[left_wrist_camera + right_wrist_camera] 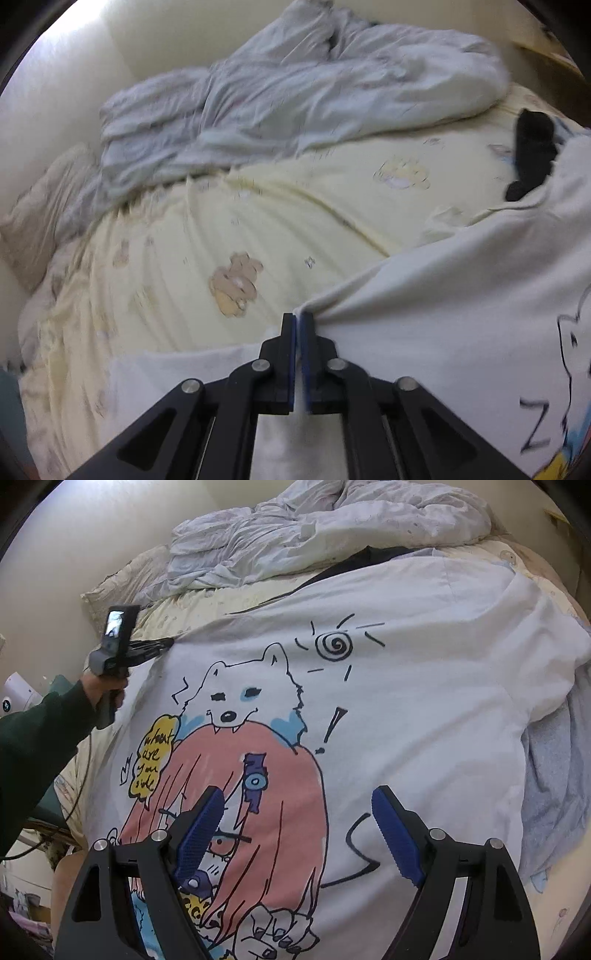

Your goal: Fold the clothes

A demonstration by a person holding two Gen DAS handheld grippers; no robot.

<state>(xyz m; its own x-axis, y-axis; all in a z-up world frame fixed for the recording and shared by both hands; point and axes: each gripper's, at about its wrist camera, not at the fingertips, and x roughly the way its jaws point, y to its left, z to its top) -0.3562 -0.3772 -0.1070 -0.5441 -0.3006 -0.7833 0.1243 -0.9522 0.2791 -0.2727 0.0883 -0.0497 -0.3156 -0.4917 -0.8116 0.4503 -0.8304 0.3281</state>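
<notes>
A white T-shirt (424, 686) with a cartoon print of a white dog and a pink-haired figure lies spread over the bed. My left gripper (297, 316) is shut on the edge of the white T-shirt (424, 306), which pulls the cloth into a taut ridge. The right wrist view shows that same left gripper (168, 641) at the shirt's left edge, held by a hand in a dark green sleeve. My right gripper (297, 805) hovers over the printed picture with its blue pads wide apart and nothing between them.
A crumpled pale grey duvet (280, 96) is heaped at the head of the bed against the cream wall. The pale yellow bear-print sheet (236, 236) covers the mattress. A black garment (532, 155) lies beyond the shirt. A light blue cloth (554, 775) lies to the shirt's right.
</notes>
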